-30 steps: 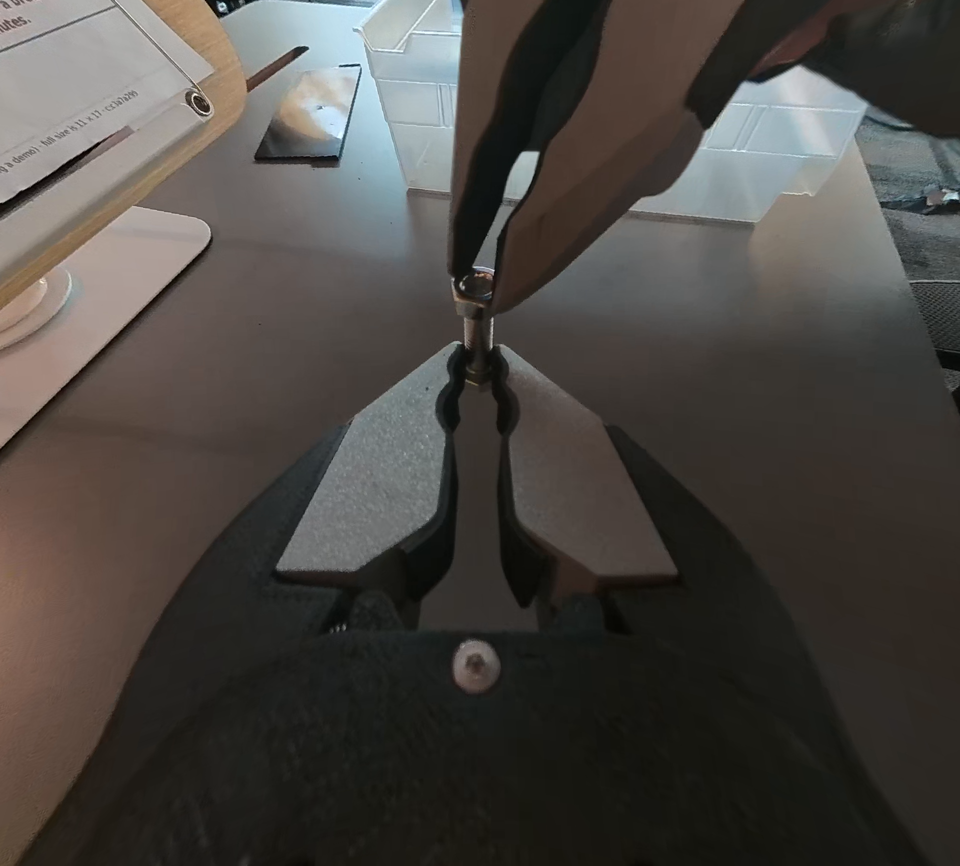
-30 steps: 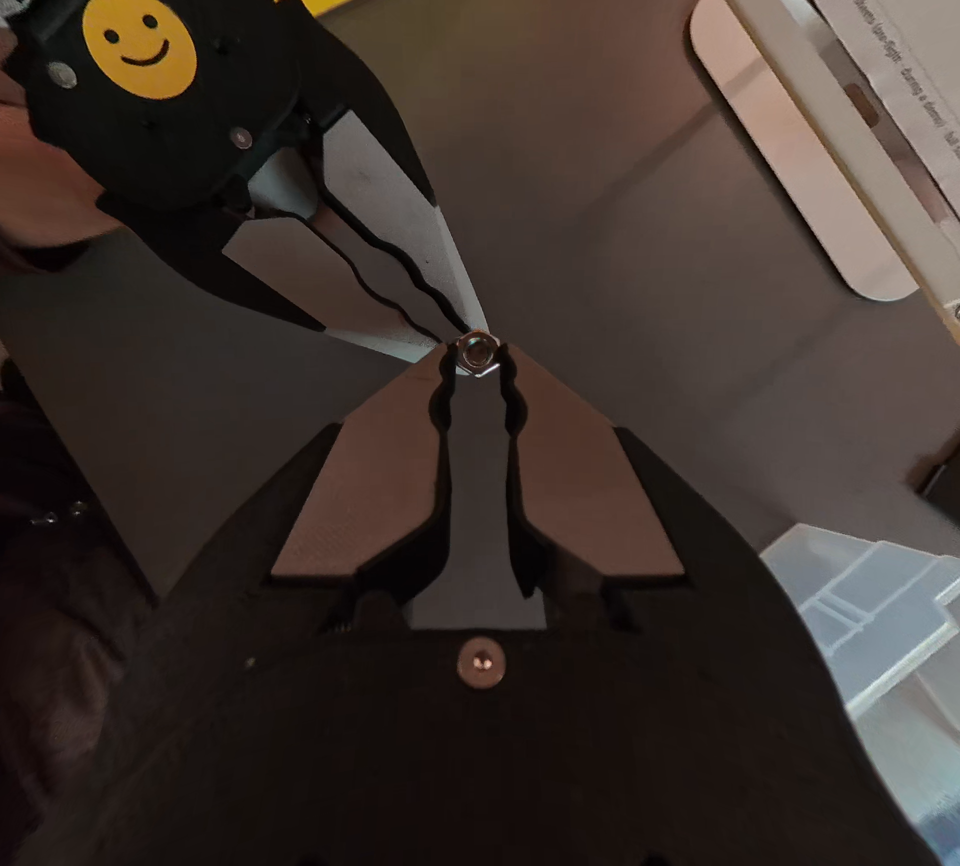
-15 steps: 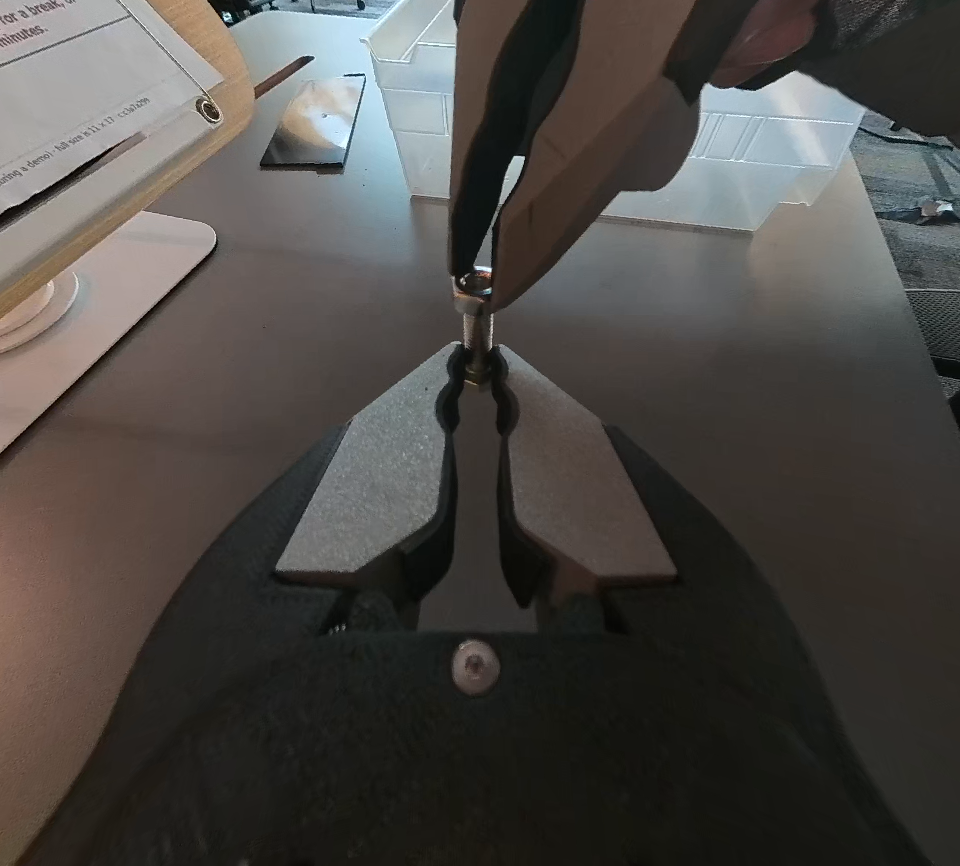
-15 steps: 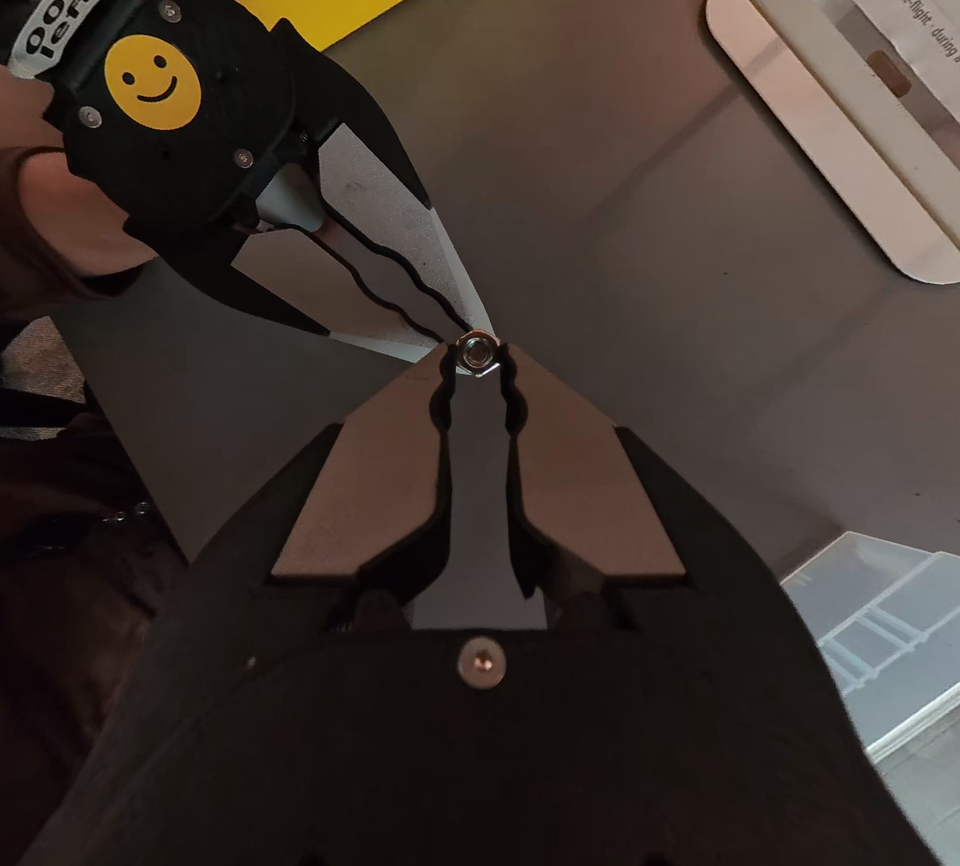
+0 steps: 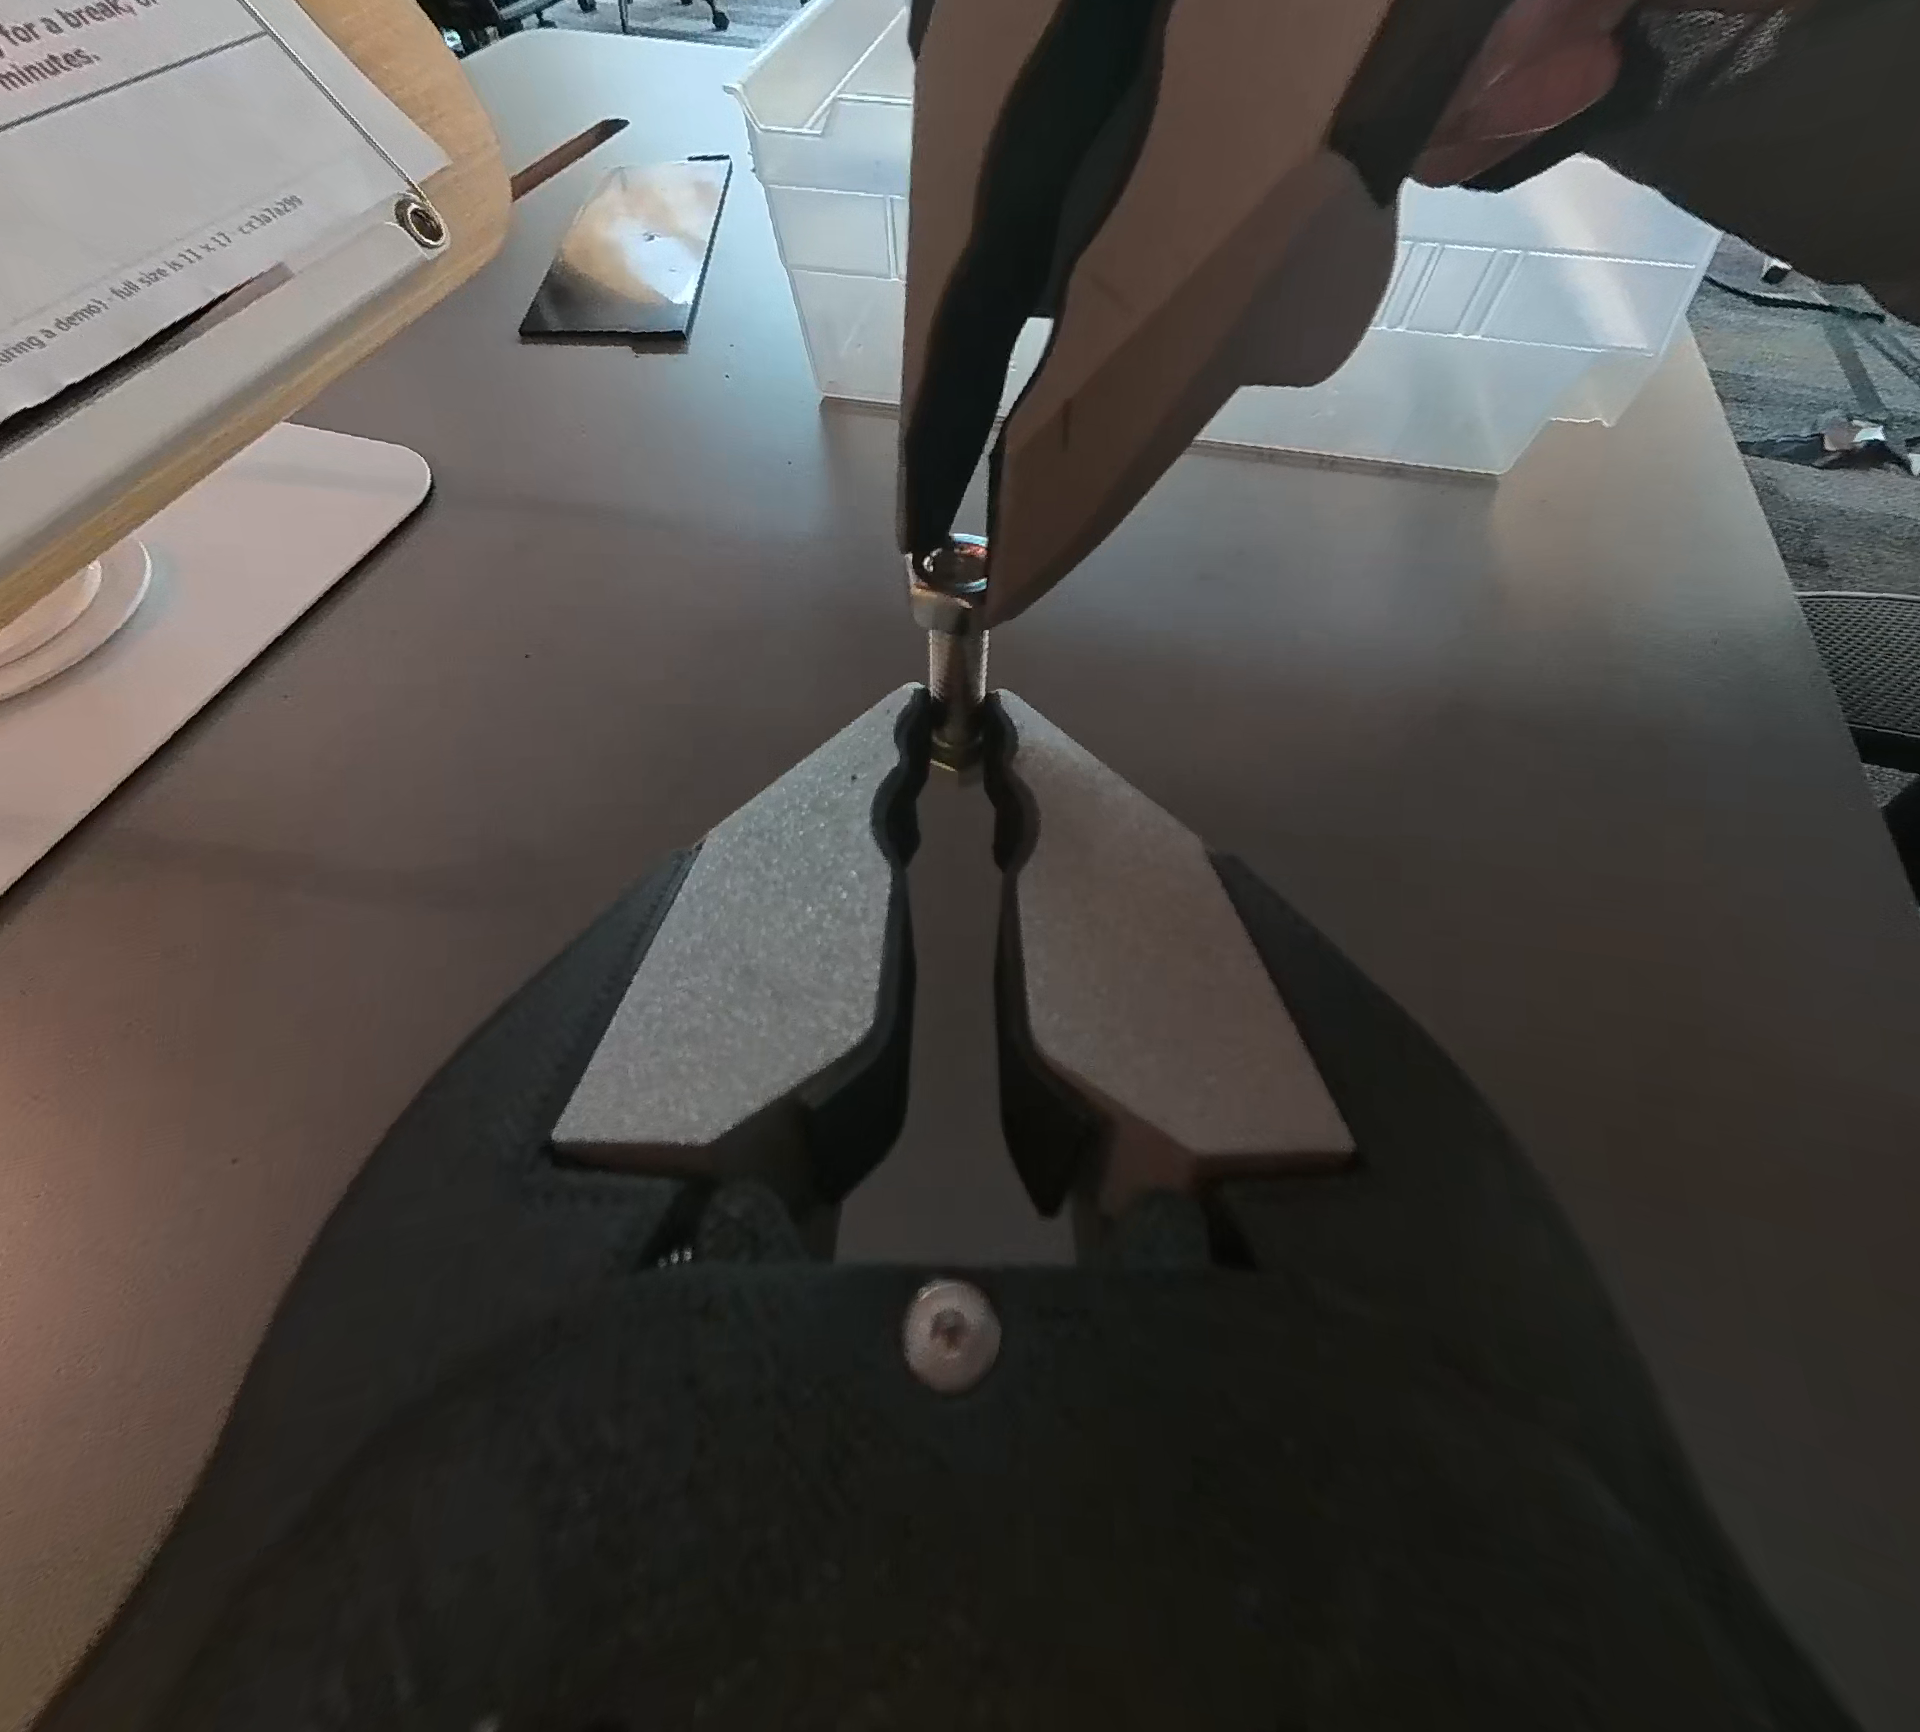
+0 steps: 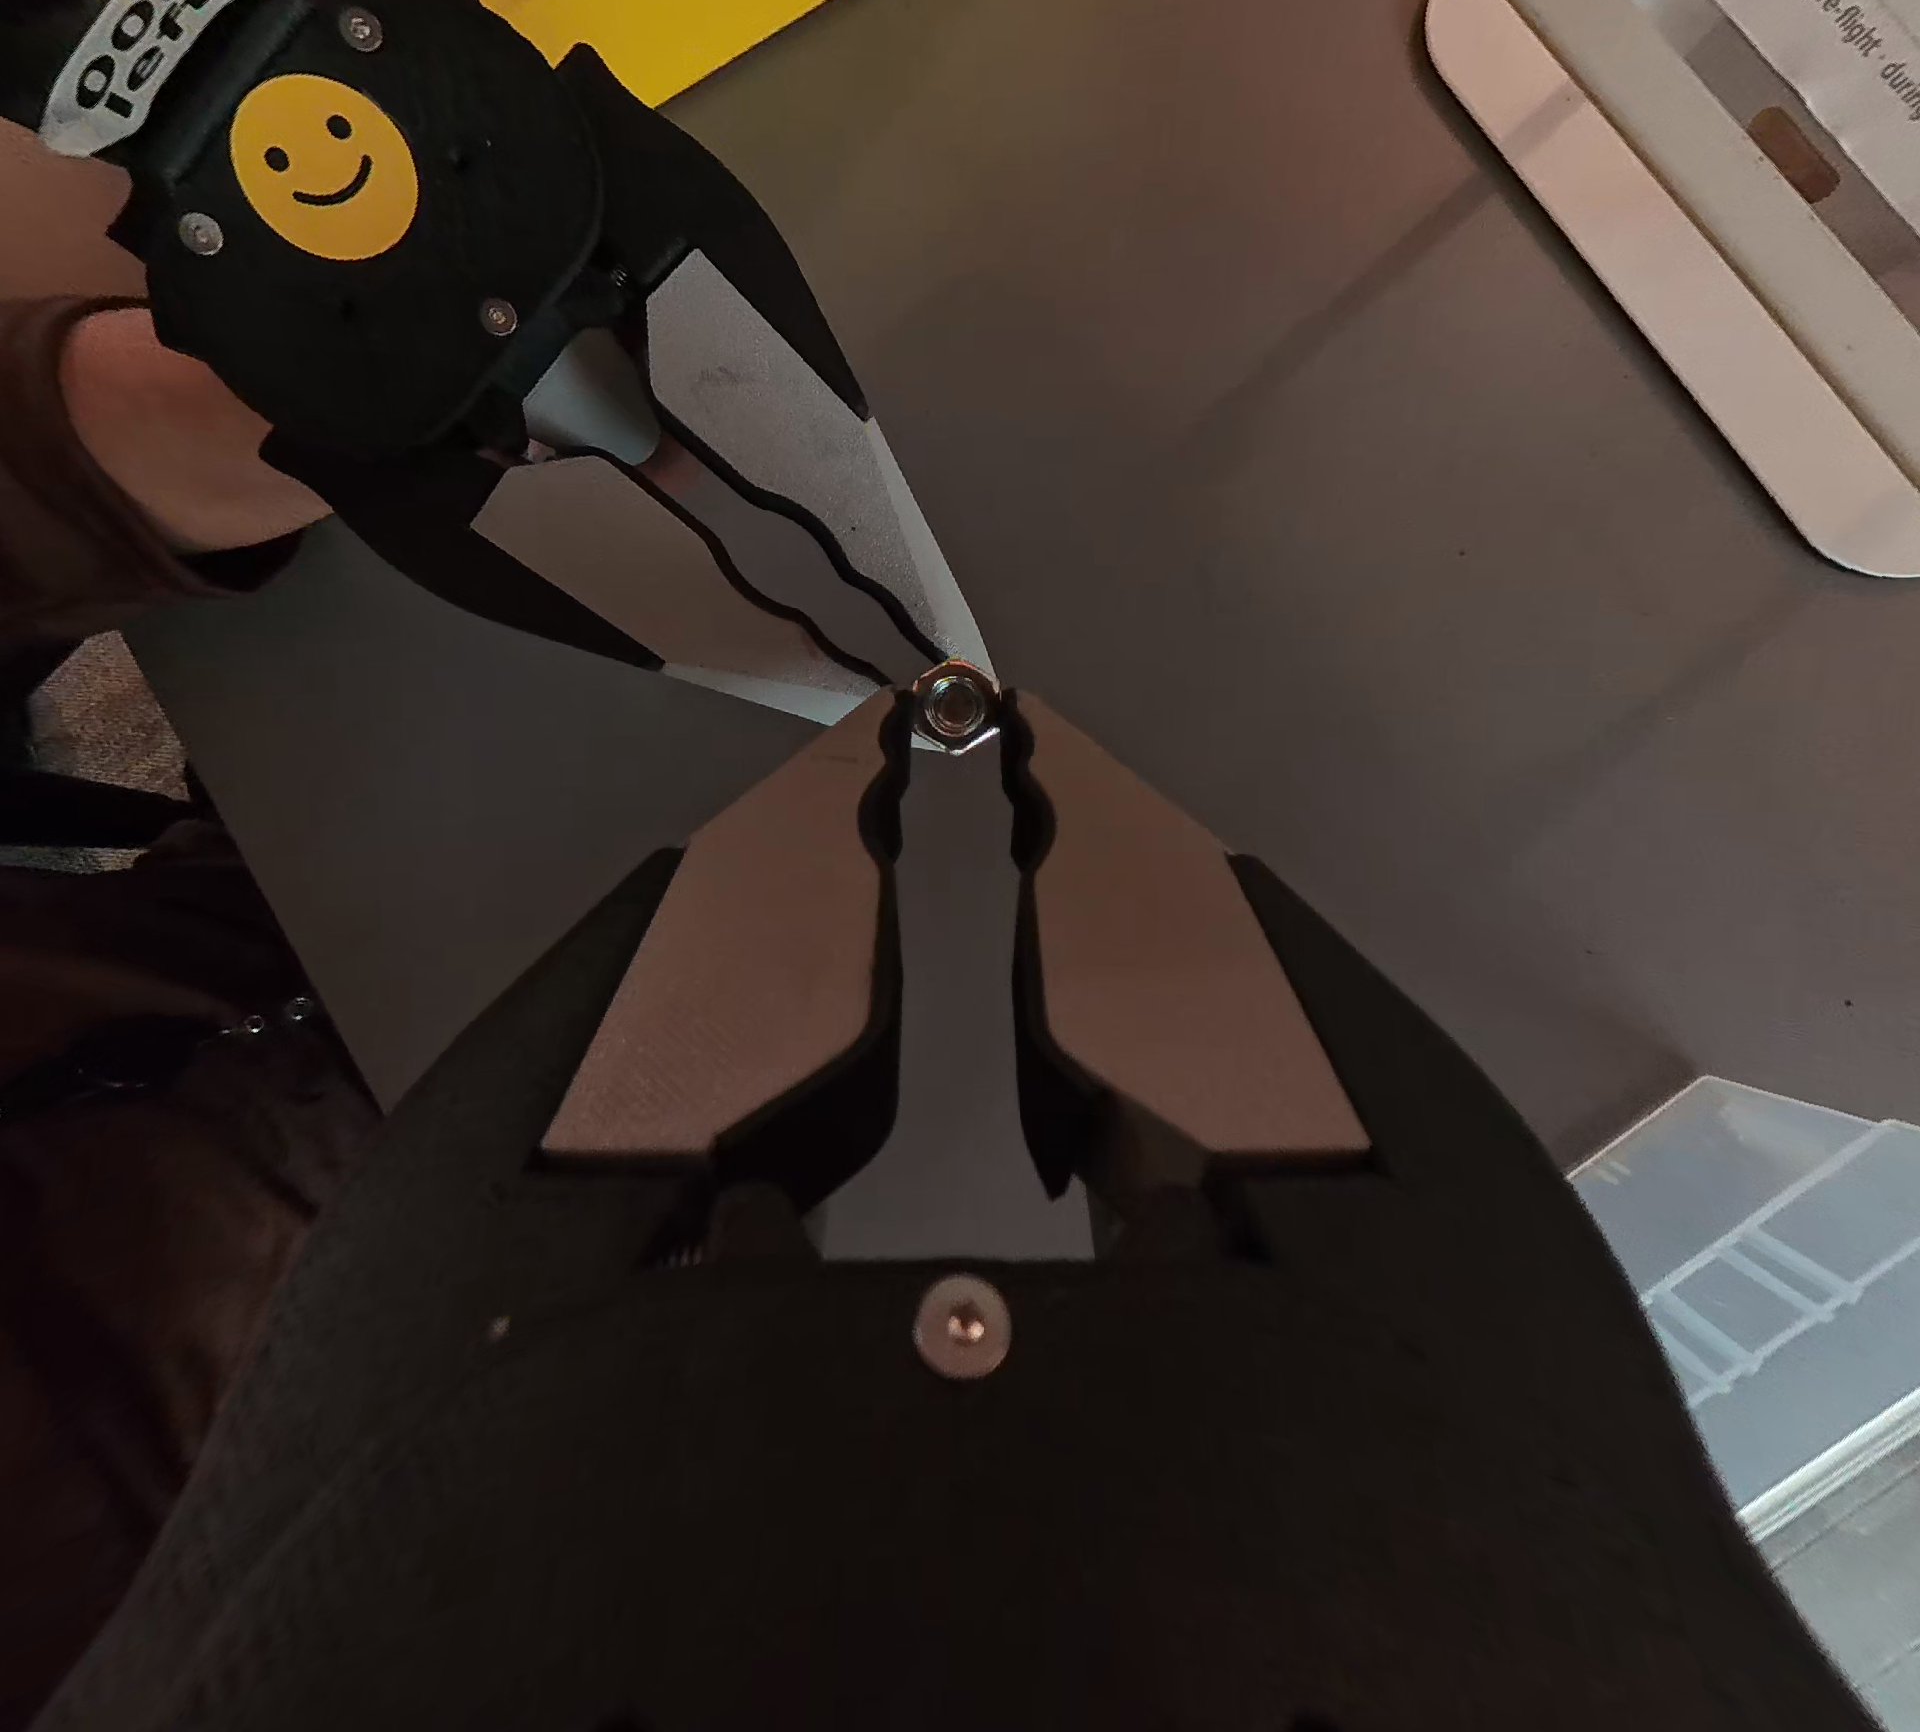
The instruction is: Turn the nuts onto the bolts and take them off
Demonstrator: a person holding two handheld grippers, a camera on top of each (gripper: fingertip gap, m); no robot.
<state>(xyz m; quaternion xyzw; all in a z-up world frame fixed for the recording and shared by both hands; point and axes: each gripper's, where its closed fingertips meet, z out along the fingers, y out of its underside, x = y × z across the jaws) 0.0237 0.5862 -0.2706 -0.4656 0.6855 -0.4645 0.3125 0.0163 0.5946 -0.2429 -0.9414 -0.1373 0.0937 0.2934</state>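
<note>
the left gripper [image 5: 957,737] pinches the threaded steel bolt [image 5: 954,672] by its brassy head; from 12 o'clock the right gripper [image 6: 954,714] clamps the shiny hexagonal nut [image 6: 951,708] at the bolt's tip.

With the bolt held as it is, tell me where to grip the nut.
Grip the nut across two opposite flats, coming down from above along the upright bolt, as the right gripper does. The left gripper holds the bolt's lower end, so only the top is free.
</note>
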